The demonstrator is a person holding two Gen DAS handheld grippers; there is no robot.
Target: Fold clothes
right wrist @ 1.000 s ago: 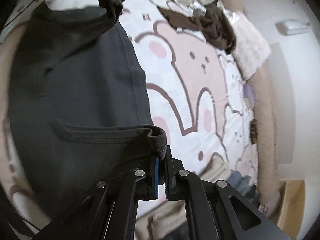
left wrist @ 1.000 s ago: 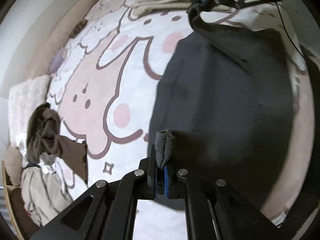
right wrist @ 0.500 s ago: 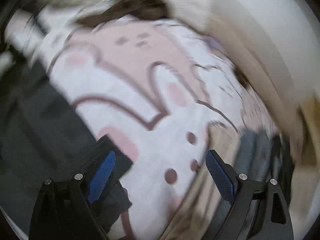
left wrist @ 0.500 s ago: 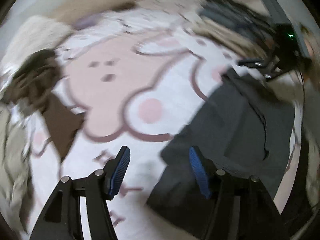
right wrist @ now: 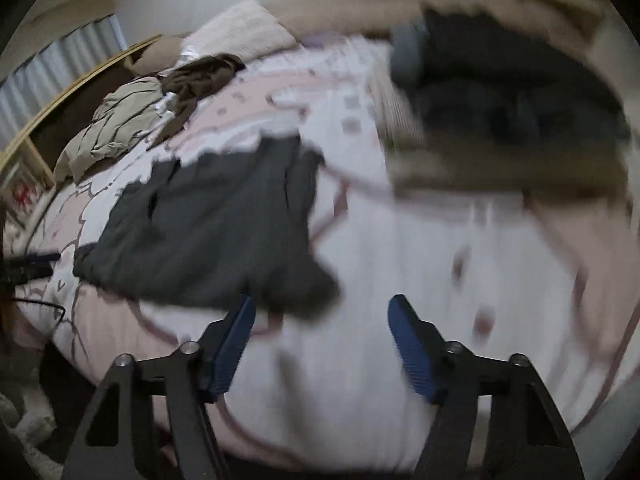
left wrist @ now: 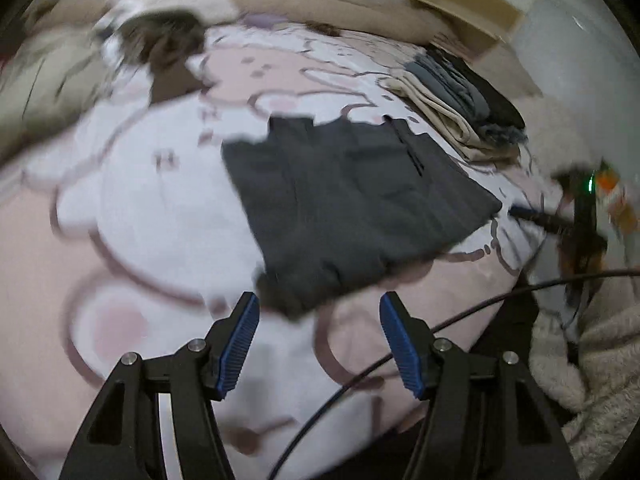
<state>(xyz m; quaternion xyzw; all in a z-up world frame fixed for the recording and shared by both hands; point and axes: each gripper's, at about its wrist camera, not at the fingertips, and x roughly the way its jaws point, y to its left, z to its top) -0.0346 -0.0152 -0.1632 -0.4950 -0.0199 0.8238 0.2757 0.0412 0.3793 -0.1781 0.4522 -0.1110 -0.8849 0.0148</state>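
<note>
In the left wrist view, the left gripper (left wrist: 320,344) is seen with its jaws moderately apart and nothing between them; a second ago they were clamped on a bunched corner of the dark grey garment (left wrist: 352,200), so that corner has been let go. The garment now lies flat on the bed (left wrist: 140,200), just beyond the jaws, with its near corner a little rumpled. This is judged to mean that one fold has been laid down and a new grip is needed for the next. Beyond the garment, towards the far right, a stack of folded clothes (left wrist: 460,108) is seen, and beyond it to the far left a brown garment (left wrist: 168,40) lies crumpled. The other tool (left wrist: 576,216) appears blurred to the right of the grey garment, and a black cable (left wrist: 400,352) crosses the foreground. In the right wrist view, the right gripper (right wrist: 322,344) is likewise empty; its jaws have just been closing from a wider spread and now stand moderately apart, with only the bedcover between them. The grey garment lies beyond and to their left, its near corner just by the left jaw, apart from the pads. The bedcover is pale with a pink cartoon print. Beyond the garment a beige garment (right wrist: 112,128) lies loose, a pillow (right wrist: 240,32) behind it, and pale walls are seen at the back.
</note>
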